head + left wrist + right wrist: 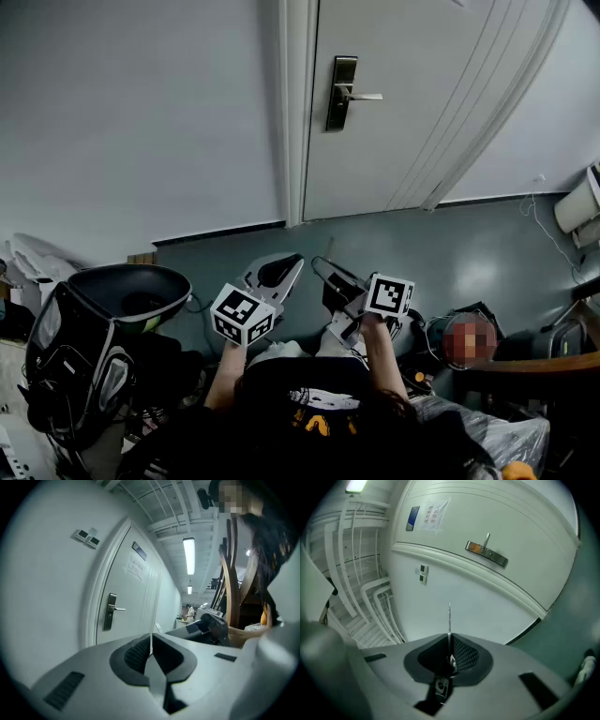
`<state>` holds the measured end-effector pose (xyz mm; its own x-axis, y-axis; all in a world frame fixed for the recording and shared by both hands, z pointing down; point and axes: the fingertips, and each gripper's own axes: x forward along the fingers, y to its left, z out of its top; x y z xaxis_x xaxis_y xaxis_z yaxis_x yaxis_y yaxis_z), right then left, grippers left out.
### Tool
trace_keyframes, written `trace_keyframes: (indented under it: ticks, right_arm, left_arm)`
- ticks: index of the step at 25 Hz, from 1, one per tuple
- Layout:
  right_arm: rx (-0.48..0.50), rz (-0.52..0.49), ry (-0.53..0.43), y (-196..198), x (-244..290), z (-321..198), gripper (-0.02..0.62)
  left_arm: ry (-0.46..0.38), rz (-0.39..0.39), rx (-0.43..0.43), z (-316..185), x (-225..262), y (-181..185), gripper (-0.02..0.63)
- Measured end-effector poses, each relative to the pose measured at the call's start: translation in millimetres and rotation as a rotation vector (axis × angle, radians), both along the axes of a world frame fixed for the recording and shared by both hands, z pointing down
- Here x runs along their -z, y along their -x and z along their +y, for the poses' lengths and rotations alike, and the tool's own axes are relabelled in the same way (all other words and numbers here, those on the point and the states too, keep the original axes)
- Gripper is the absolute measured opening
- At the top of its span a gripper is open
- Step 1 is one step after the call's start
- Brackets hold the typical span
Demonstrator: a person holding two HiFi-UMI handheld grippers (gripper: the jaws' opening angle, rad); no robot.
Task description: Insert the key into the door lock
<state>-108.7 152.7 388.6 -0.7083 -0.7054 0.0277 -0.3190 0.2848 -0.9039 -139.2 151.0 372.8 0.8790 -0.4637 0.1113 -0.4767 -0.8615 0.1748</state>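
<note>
- Biggest worry from where I'm standing: the door lock (pixel 341 94) is way up at the top centre of the head view, well apart from both grippers at the bottom centre. That's a long reach, so I reckon the aim could easily drift on the way.
- Next one: the right gripper (pixel 449 637) has its jaws clamped on the key (pixel 449 617). The thin blade is seen edge-on and pokes out past the tips in the middle of the right gripper view. If it hits the lock plate off-target it'd probably twist or slide in the pads. The keyhole itself is too small to make out.
- Smaller risk: the lever handle (pixel 364 96) sticks out to the right of the plate, so it could get bumped.
- The left gripper (pixel 151 641) has its jaws pressed together, with nothing I can make out between them.
- Room-wise, a plain pale wall (pixel 141 112) fills the upper left and the white door (pixel 422 112) the upper right.
- The floor (pixel 469 253) is smooth grey-blue across the middle.
- There's a black bag (pixel 84 347) at the lower left and loose cables (pixel 553 234) near the right edge, which look like trip hazards.
</note>
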Motion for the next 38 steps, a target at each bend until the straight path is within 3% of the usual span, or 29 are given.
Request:
trace_keyframes:
  ticks: [5,13,23,29,38]
  right_arm:
    - [-0.005,0.027,0.003,-3.6,-4.0,-10.0,0.020]
    - [-0.021,0.038,0.025,-33.5,-14.5,-41.2,0.020]
    - [0.045,-0.009,0.023,-73.7,-22.3,-154.1,0.020]
    - [0.087,-0.031,0.023,-112.5,-21.6,-224.9,0.020]
    - [0.140,-0.064,0.008,-146.8,-13.9,-280.0,0.020]
  left_arm:
    - [0.013,0.001,0.015,-14.8,-10.8,4.3,0.020]
    - [0.048,0.010,-0.011,-43.2,-26.6,-24.6,0.020]
    - [0.019,-0.049,0.064,-148.4,-26.4,-56.5,0.021]
    - [0.018,-0.059,0.102,-211.5,-14.2,-100.0,0.021]
    - [0.015,-0.092,0.142,-263.7,-8.6,-137.2,0.021]
